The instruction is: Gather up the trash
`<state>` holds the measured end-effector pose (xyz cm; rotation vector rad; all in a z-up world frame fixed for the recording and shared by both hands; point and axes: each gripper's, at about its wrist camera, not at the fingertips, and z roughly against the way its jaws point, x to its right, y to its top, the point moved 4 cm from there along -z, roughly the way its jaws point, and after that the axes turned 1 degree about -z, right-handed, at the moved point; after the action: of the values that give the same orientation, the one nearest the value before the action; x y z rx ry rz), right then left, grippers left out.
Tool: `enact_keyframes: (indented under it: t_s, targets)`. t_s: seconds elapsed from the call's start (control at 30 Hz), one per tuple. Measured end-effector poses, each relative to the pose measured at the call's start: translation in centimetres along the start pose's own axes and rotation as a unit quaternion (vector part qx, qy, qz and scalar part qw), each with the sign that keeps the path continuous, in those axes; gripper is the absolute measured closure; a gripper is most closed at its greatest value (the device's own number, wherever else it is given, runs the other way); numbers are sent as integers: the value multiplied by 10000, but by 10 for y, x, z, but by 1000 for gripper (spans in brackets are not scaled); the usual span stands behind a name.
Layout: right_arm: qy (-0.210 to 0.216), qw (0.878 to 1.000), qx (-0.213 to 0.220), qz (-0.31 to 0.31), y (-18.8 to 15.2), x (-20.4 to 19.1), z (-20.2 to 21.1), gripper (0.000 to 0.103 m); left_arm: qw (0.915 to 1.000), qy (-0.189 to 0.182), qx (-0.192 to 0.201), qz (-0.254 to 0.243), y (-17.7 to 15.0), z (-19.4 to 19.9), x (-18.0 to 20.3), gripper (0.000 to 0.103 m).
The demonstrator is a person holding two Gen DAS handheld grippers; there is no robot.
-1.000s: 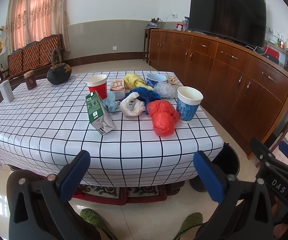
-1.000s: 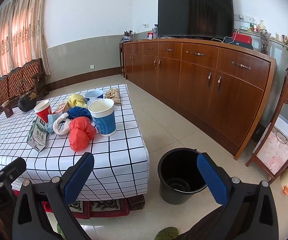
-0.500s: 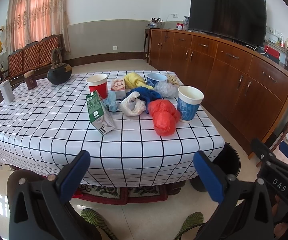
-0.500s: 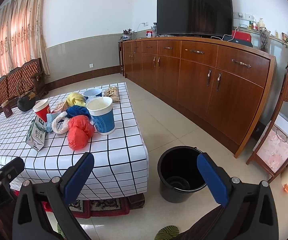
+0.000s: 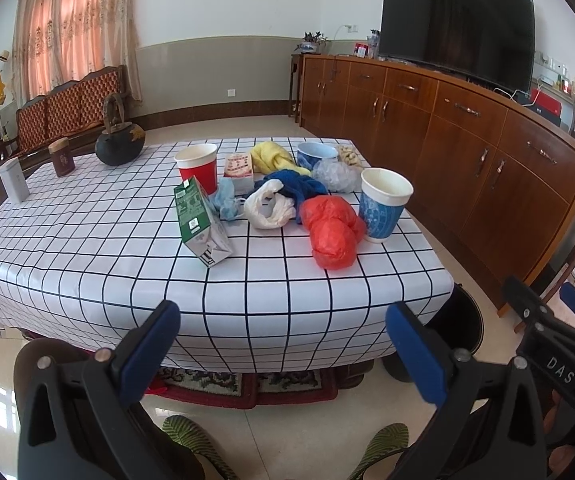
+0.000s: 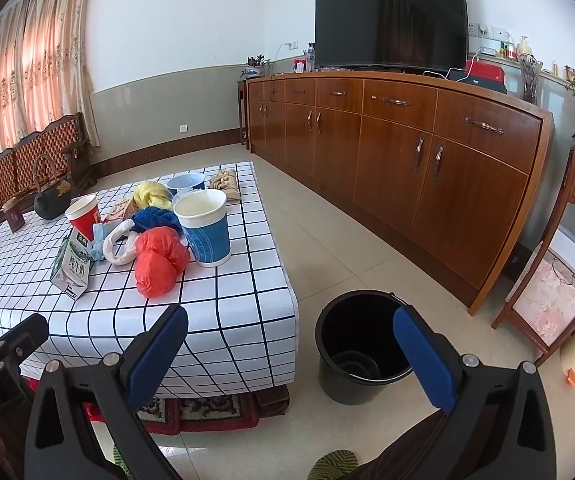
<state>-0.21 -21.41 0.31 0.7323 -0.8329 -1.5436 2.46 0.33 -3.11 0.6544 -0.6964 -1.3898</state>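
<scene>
Trash lies on the checked tablecloth [image 5: 87,240]: a green milk carton [image 5: 199,222], a red plastic bag [image 5: 331,232], a white bag [image 5: 269,210], a blue paper cup [image 5: 383,204], a red paper cup [image 5: 196,166], a blue cloth [image 5: 293,188] and a yellow cloth [image 5: 271,156]. A black bucket [image 6: 361,344] stands on the floor right of the table. My left gripper [image 5: 283,344] hangs open before the table's near edge. My right gripper [image 6: 291,348] is open too, between the table corner and the bucket. Both hold nothing.
A black teapot [image 5: 119,142], a brown tin [image 5: 61,157] and a white box [image 5: 14,180] stand at the table's far left. A long wooden cabinet [image 6: 427,160] with a television [image 6: 391,16] runs along the right wall. A red rug [image 5: 247,386] lies under the table.
Both grippers have drifted slightly toward the table. Nothing on the table has moved.
</scene>
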Motion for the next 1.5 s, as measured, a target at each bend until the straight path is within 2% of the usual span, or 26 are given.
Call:
enact_keyframes:
  t_s: [0.8,1.5]
  targets:
    - [191,9994,-178,211,7,-24,-30,0,9995,232,-184,148,8,-30,-21,0]
    - [461,9967,-580,334,21,-54,-95,0,9961,572,-388,547,32,-89,-67,0]
